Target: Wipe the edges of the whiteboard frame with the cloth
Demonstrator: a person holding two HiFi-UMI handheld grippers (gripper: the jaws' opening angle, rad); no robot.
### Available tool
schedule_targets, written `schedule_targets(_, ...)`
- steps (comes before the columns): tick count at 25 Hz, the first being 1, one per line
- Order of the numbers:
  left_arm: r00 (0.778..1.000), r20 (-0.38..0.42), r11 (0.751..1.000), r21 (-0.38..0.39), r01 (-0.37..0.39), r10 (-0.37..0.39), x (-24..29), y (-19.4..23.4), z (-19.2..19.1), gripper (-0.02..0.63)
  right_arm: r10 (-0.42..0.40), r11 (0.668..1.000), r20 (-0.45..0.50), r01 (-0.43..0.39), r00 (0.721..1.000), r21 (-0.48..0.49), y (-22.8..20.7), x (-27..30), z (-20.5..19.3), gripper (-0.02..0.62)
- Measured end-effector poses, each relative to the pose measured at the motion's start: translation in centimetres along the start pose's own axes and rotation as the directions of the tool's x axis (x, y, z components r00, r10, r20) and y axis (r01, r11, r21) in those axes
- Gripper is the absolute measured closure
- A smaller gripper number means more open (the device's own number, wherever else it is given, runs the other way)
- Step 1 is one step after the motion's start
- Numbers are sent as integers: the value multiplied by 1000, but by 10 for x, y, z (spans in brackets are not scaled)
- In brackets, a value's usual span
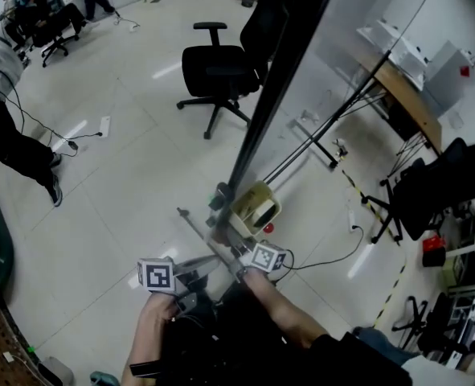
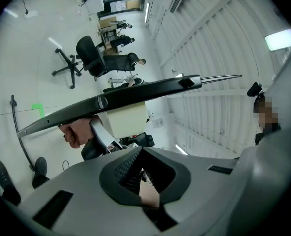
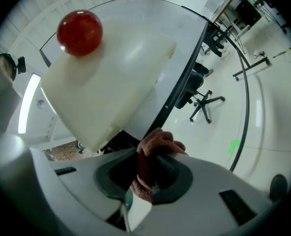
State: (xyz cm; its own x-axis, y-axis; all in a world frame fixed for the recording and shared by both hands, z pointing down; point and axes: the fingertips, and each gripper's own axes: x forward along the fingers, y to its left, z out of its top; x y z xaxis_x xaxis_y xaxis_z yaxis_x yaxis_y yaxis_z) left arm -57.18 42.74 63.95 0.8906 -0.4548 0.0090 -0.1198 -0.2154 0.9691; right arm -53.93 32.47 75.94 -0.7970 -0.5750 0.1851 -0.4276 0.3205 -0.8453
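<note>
Bright, even overhead light in all views.

Head view: pale floor (image 1: 141, 183) carries streaky lamp reflections at left. Soft shadow under office chair (image 1: 219, 71). Hazy sheen on whiteboard (image 1: 341, 71). Motion blur at lower middle.

Both gripper views: heavy fisheye, black corners, bowed lines.

Left gripper view: ceiling lamp (image 2: 281, 39) blown out, upper right.

Right gripper view: strip lamp (image 3: 28, 102) clipped at left. Near pale block (image 3: 111, 77) soft, cloth (image 3: 155, 149) sharper.

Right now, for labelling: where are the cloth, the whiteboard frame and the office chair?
cloth (image 3: 158, 142), right gripper view, bunched top
whiteboard frame (image 1: 255, 135), head view, dark side edge
office chair (image 1: 213, 71), head view, seat
</note>
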Motion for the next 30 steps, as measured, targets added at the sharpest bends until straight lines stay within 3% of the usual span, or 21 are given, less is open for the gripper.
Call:
schedule_targets(3, 999, 35, 999, -22, 23, -22, -3, 3, 4, 620, 10, 1000, -31, -10, 999, 5, 15, -8, -5, 528)
schedule_targets(9, 998, 45, 999, -4, 49, -49, -3, -1, 6, 620, -6, 997, -102, -2, 995, -77, 35, -8, -18, 528)
schedule_targets(13, 996, 50, 997, 1, 71, -71, -5, -8, 7, 620, 9, 998, -118, -17, 993, -68, 52, -8, -20, 528)
schedule_targets(19, 993, 82, 996, 13, 87, -88, -17, -15, 15, 620, 49, 992, -64, -56, 997, -116, 92, -6, -6, 528)
schedule_targets(30, 983, 114, 989, 49, 142, -147, -27, -46, 24, 618, 113, 994, 37, -113, 993, 2, 142, -14, 23, 528)
